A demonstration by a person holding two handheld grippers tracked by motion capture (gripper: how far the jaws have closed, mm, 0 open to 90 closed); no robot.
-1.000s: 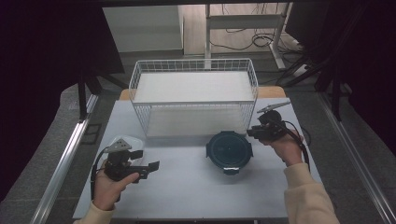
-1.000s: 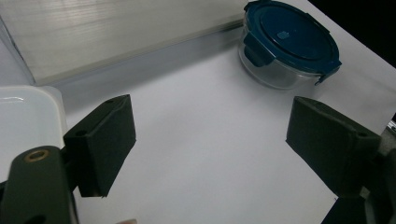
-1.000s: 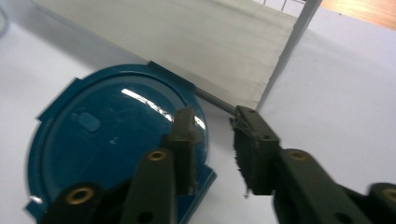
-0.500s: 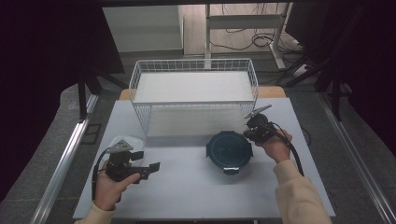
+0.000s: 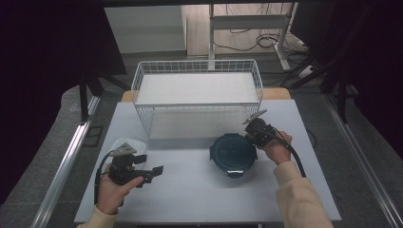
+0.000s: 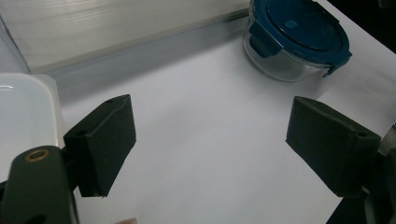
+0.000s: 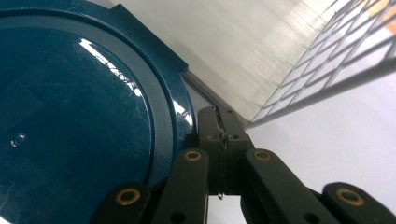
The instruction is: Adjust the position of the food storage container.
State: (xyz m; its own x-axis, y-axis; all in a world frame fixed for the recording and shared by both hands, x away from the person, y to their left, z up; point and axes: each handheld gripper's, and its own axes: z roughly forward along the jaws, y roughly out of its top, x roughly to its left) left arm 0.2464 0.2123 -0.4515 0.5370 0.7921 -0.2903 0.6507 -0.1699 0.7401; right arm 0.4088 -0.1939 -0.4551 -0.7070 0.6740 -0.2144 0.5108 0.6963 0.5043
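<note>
A round glass container with a dark blue clip lid (image 5: 233, 152) stands on the white table (image 5: 190, 194), right of centre. My right gripper (image 5: 252, 134) is shut, its tips pressed against the lid's upper right rim. In the right gripper view the shut jaws (image 7: 223, 135) touch the edge of the blue lid (image 7: 70, 116); nothing shows between them. My left gripper (image 5: 153, 172) is held low at the front left, open and empty. The left gripper view looks across bare table between its jaws (image 6: 210, 144) toward the container (image 6: 299, 37).
A white wire basket (image 5: 197, 105) with a pale liner stands across the back of the table, just behind the container. A white plastic tub (image 5: 124, 144) sits beside my left hand, at the left edge (image 6: 23, 112) in the left gripper view.
My right gripper has moved left and down from beside the container to its lid rim. The left gripper and the container have stayed put.
</note>
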